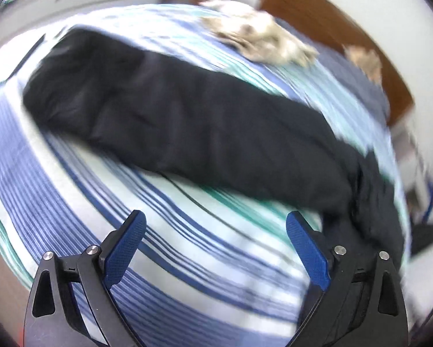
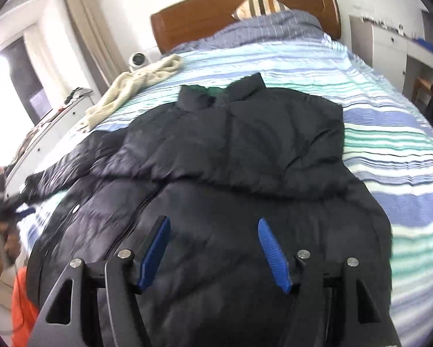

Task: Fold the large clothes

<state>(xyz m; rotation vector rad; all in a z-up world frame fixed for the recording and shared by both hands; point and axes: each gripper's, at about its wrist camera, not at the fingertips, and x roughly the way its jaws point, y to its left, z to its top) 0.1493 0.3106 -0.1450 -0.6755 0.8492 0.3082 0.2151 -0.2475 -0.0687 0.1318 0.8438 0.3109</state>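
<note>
Both grippers, left (image 1: 215,228) and right (image 2: 213,232), gape empty. Black puffy padded jacket (image 2: 231,156) fills frame centre on striped bedspread (image 2: 390,133), half-folded; next probably grab left sleeve.

A bed with a brown wooden headboard (image 2: 205,8) carries a bedspread striped in blue, white and green (image 2: 390,133). A black puffy quilted jacket (image 2: 245,156) lies spread across the middle of it, collar toward the headboard. A cream fuzzy garment (image 2: 135,86) lies crumpled near one edge, apart from the jacket. A grey-blue striped quilt (image 2: 268,26) is bunched at the head, with a brown-and-cream striped pillow (image 2: 260,4) behind it.
</note>
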